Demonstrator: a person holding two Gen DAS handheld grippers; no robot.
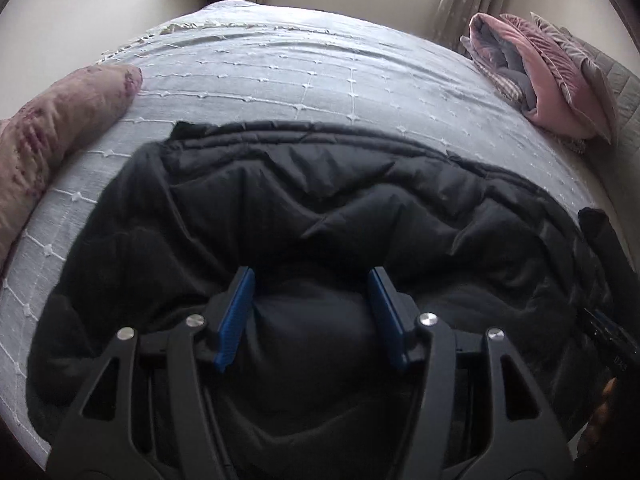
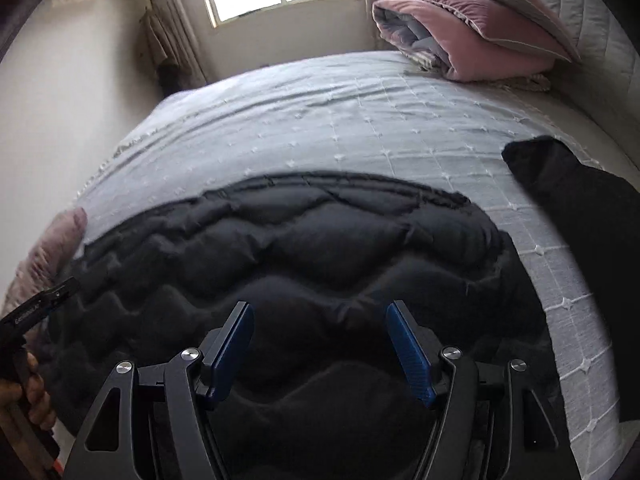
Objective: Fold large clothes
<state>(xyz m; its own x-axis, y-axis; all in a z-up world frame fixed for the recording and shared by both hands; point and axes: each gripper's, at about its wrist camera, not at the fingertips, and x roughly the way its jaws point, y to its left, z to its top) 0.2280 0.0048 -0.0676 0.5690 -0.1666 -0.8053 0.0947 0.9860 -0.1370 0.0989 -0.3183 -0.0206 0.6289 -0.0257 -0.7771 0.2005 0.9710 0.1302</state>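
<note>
I see the bed (image 2: 320, 112) under a pale grey tufted cover, and on its near half lies the coat (image 2: 300, 248), a black quilted puffer spread wide and already bulky. Beyond the coat, at the bed's far right corner, sits a folded pink quilt (image 2: 460, 40); left of the coat lies a floral pillow (image 1: 60, 132). My left hand-held gripper (image 1: 312, 276) hovers over the coat's near edge, jaws spread, nothing between them. My right hand-held gripper (image 2: 320, 312) is likewise spread wide and empty over the coat. I judge the risk is the slick, puffy padding: a shallow pinch could slip, or catch one layer only, skewing the fold.
</note>
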